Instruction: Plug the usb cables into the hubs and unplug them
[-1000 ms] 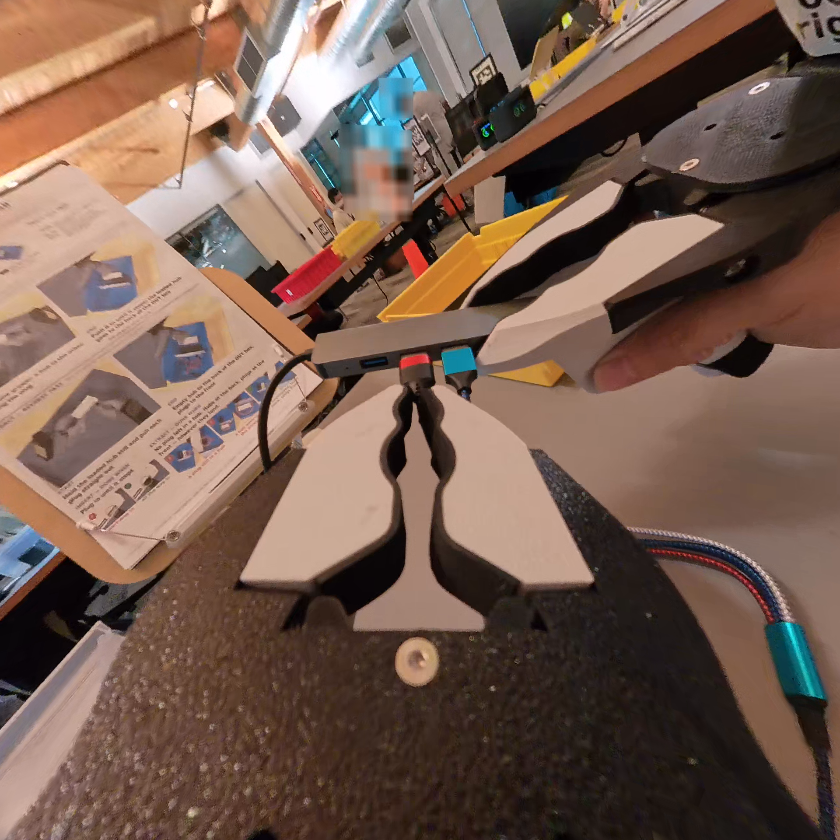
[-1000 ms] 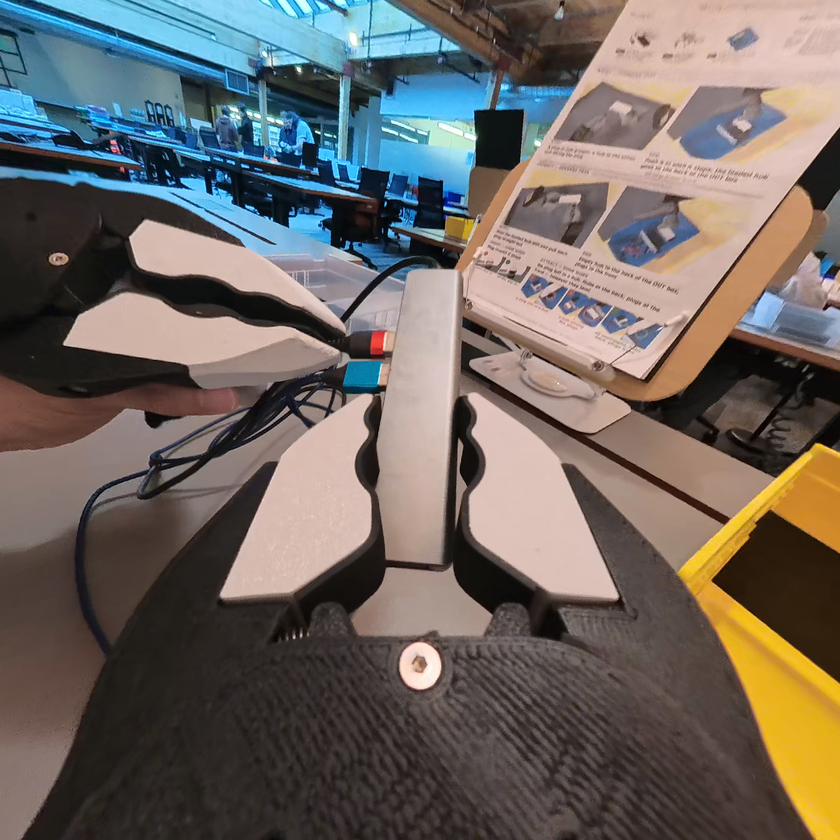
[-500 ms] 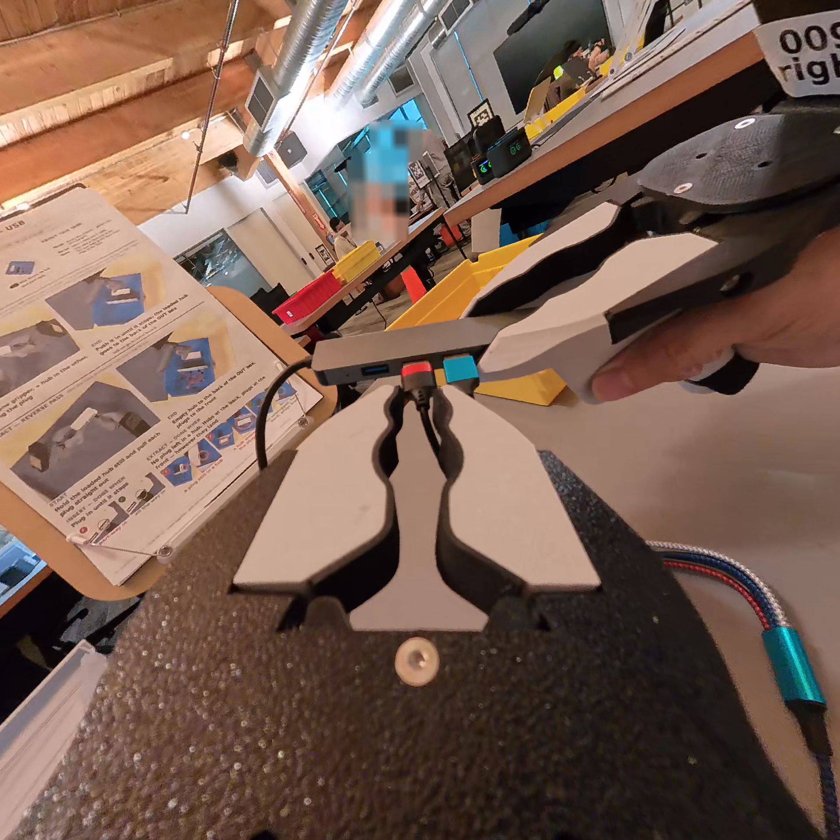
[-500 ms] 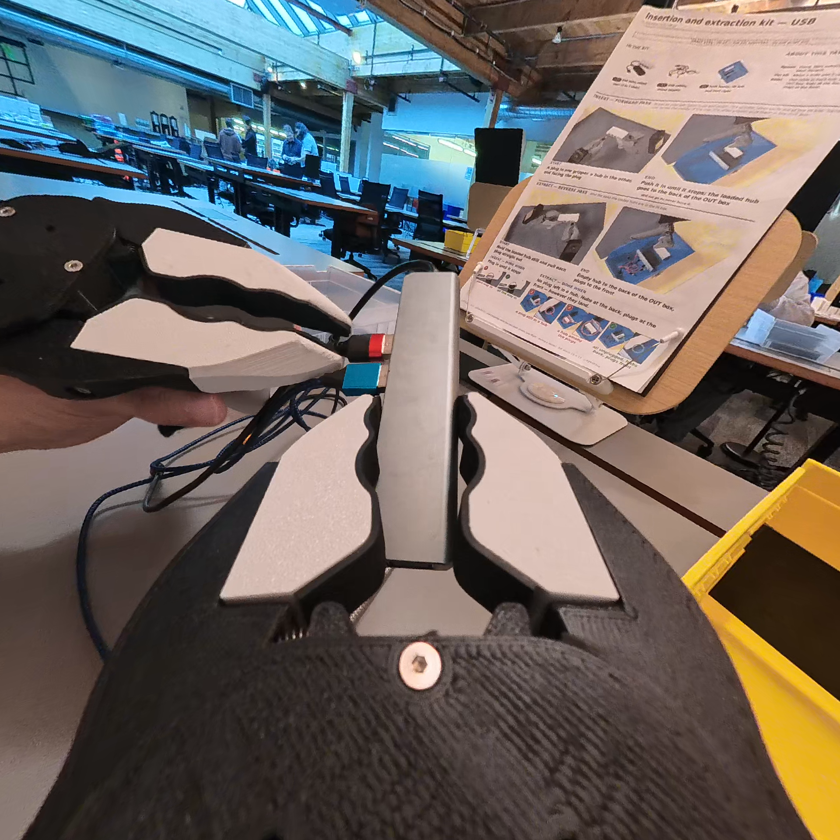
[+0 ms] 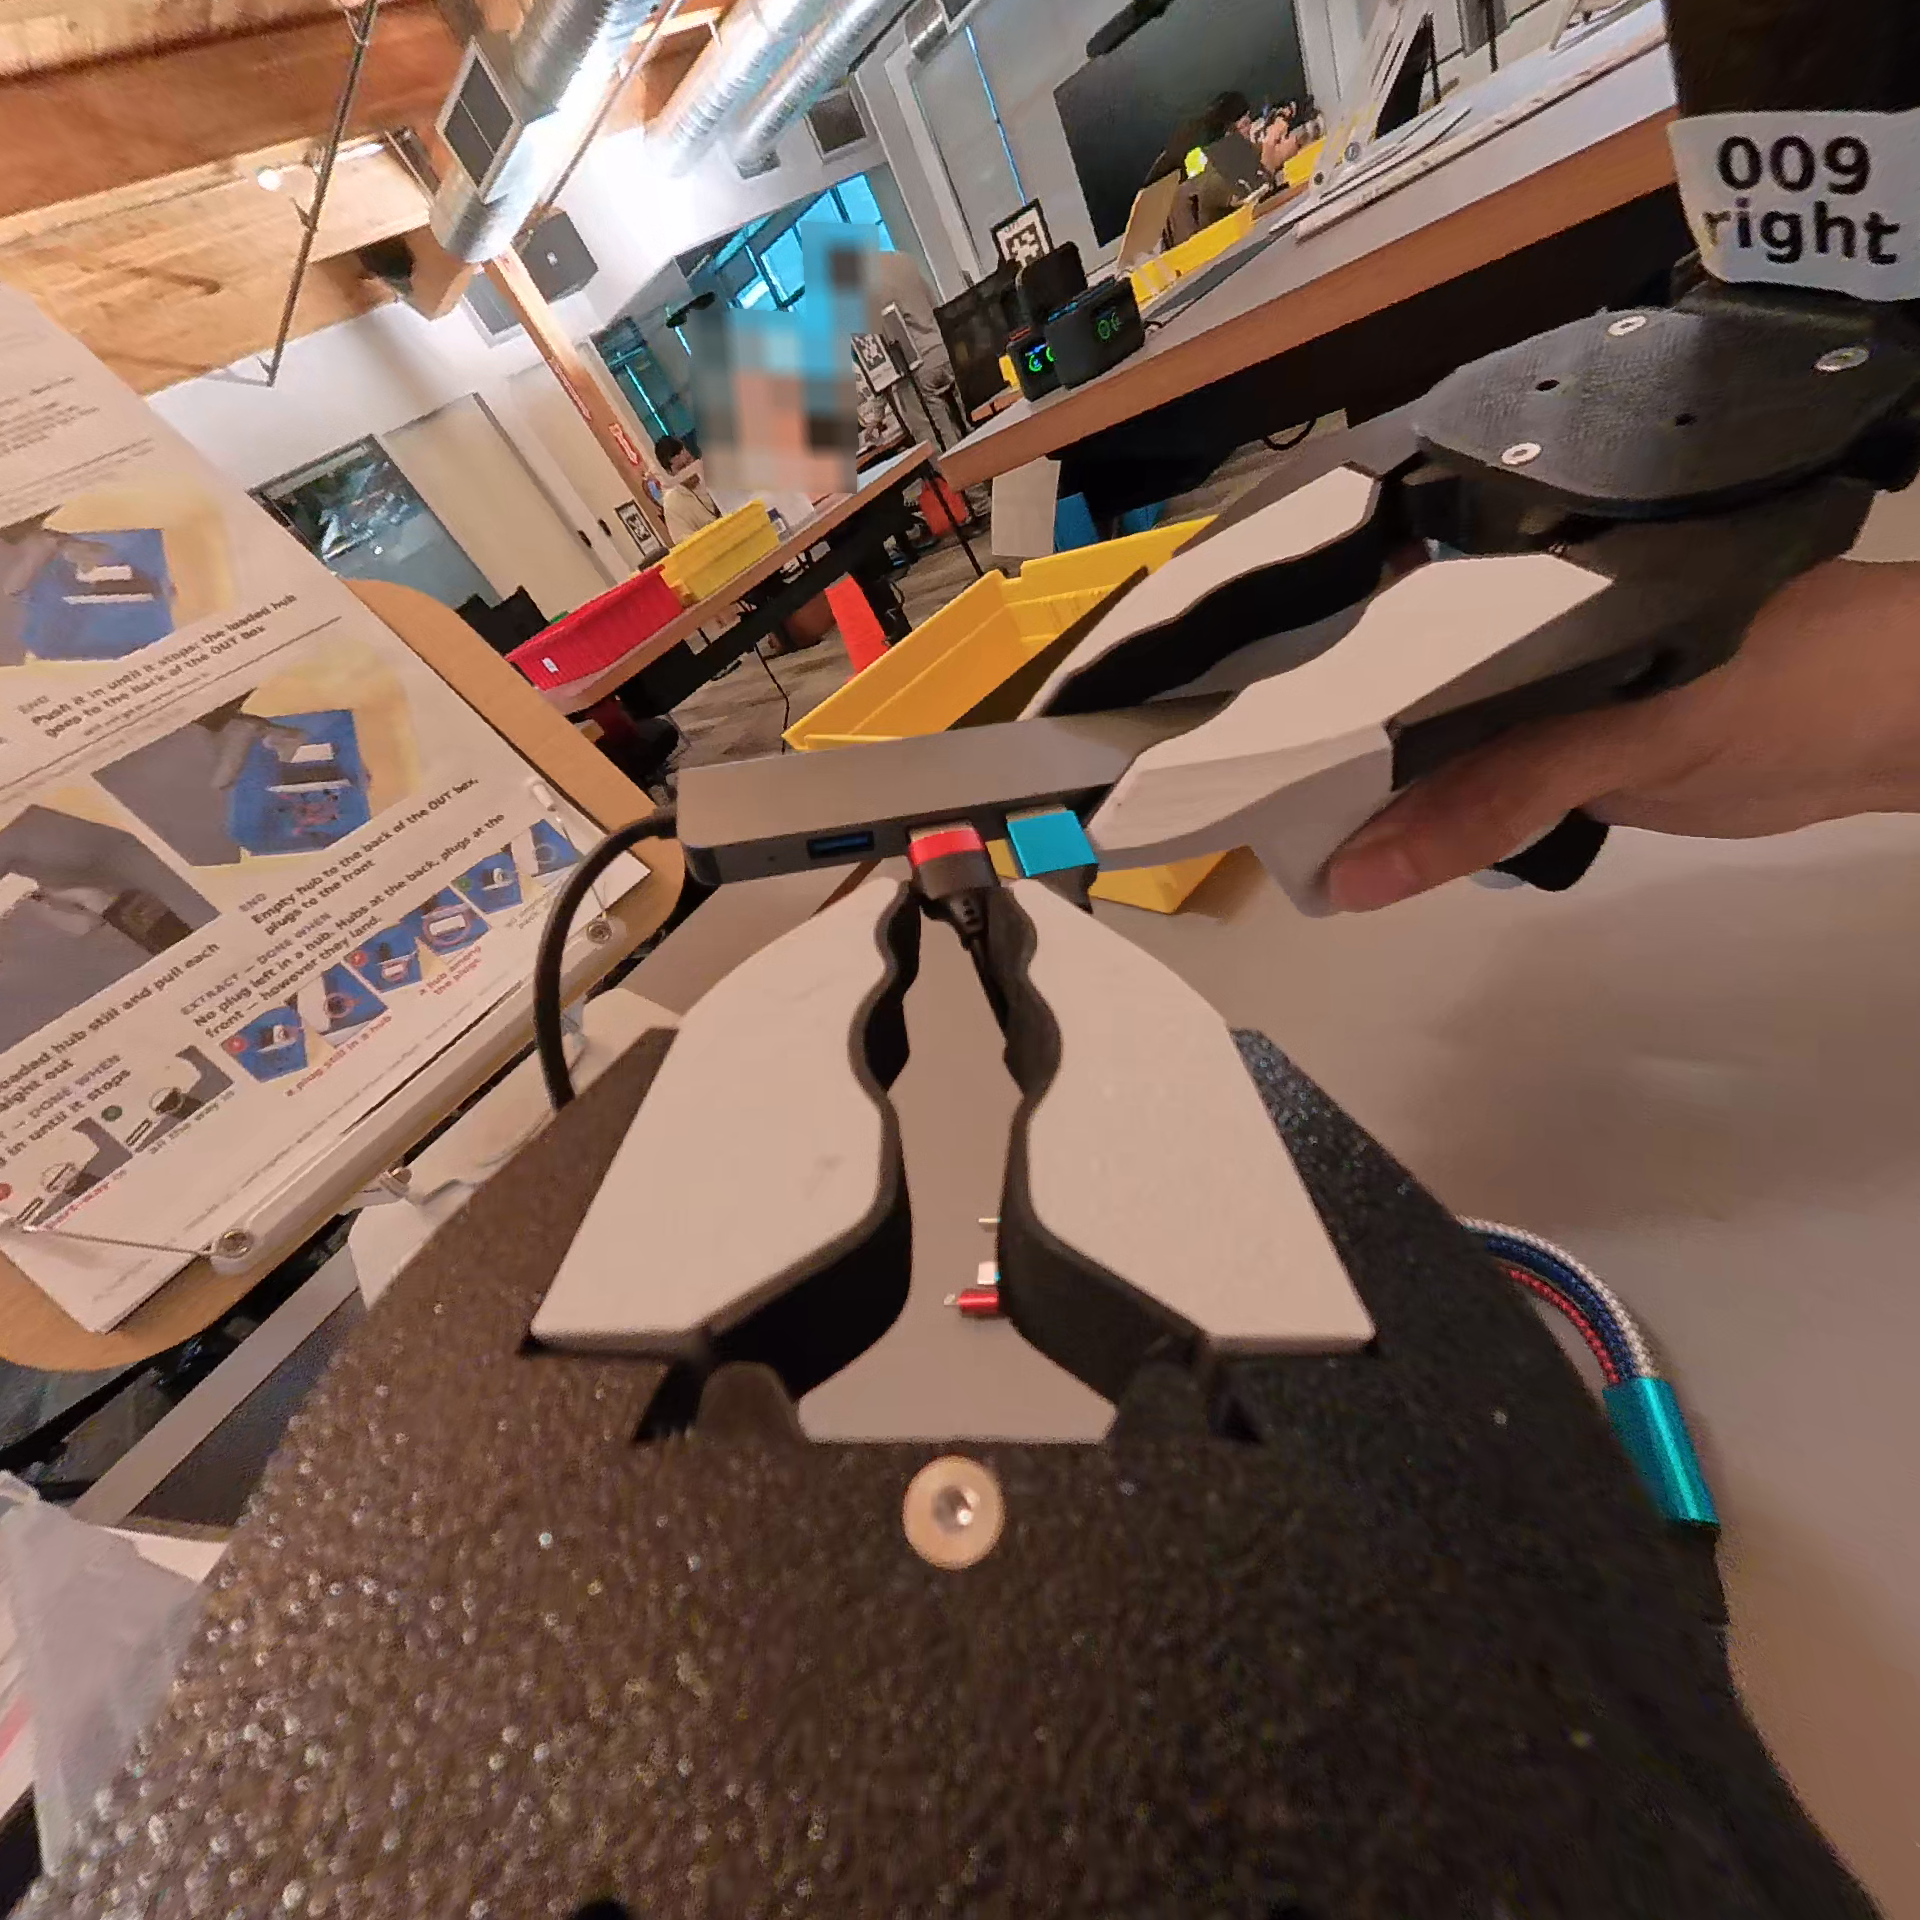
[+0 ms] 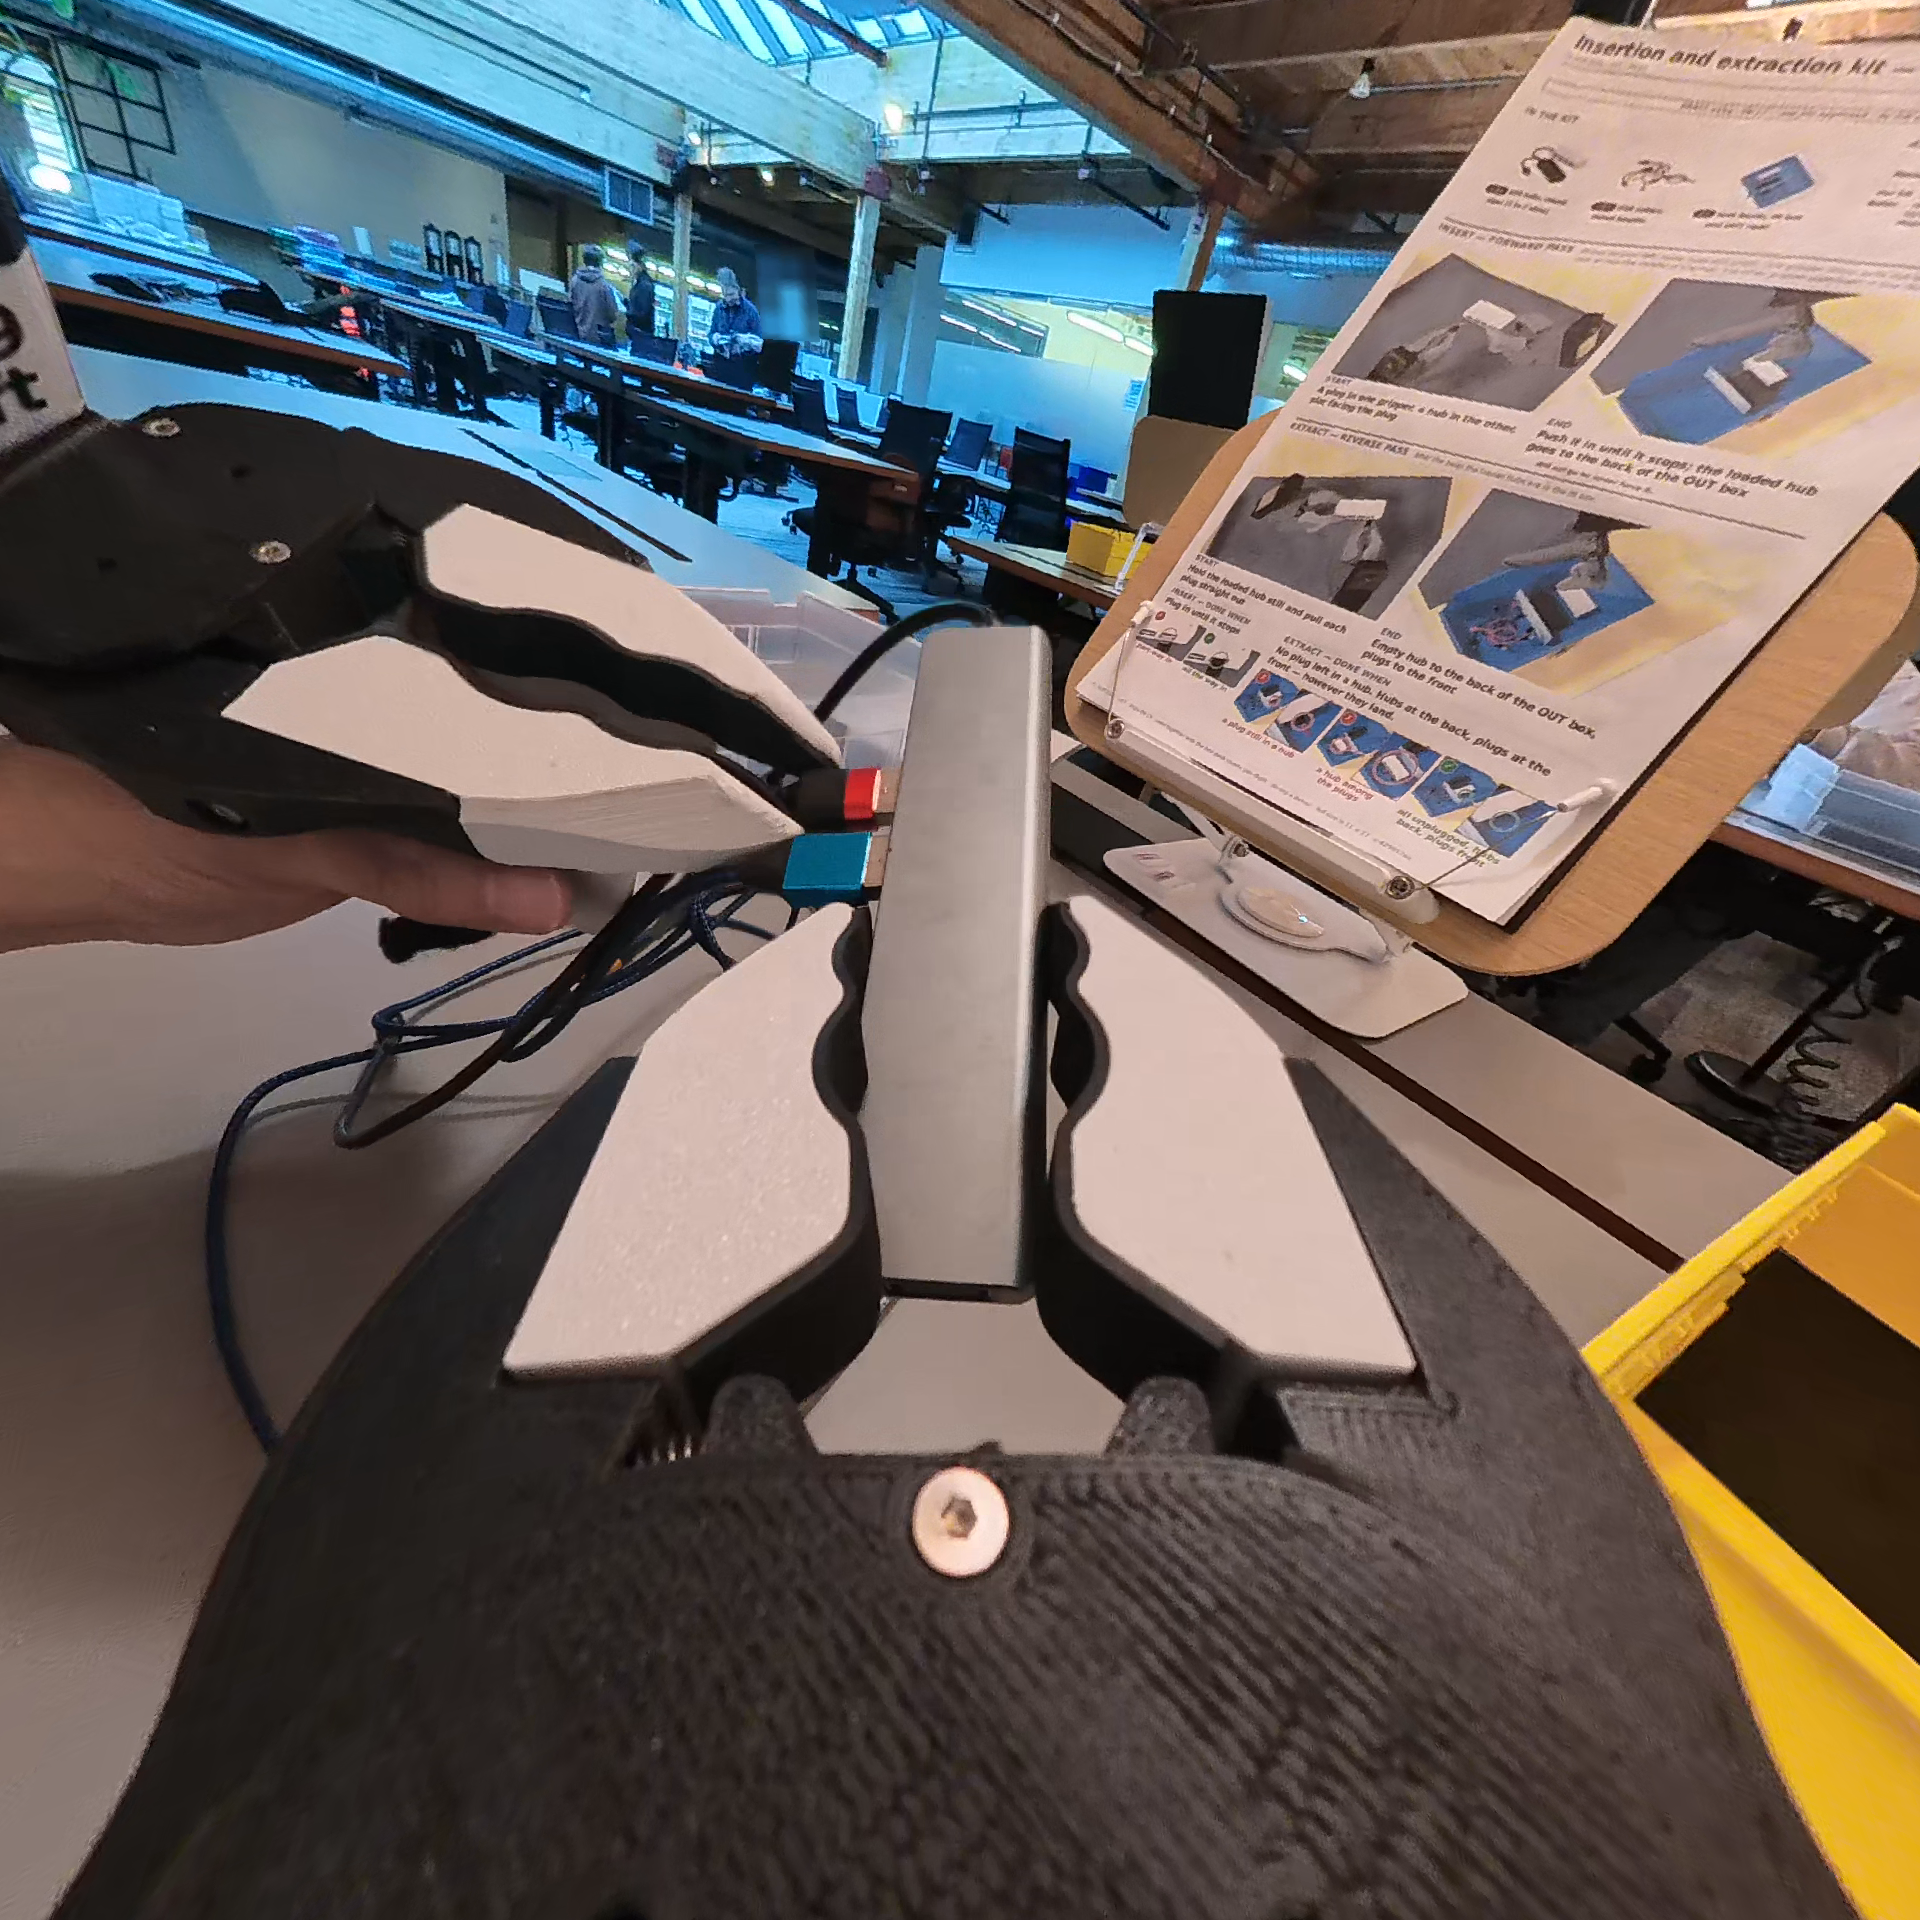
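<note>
The right gripper (image 6: pixel 956 997) is clamped on a slim grey metal USB hub (image 6: pixel 961 935), held above the pale grey desk (image 6: pixel 114 1060); the left gripper (image 5: pixel 961 914) pinches the black cable behind a red-collared USB plug (image 5: pixel 943 847) seated in the hub, beside a blue-shelled plug (image 5: pixel 1049 842).

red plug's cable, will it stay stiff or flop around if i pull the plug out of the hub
Probably floppy: behind the red plug the thin dark cable sags in loose loops onto the table. The short ribbed part at the plug looks stiffer. The grey hub seems rigid, clamped by the right gripper, so it should hold firm.
</note>
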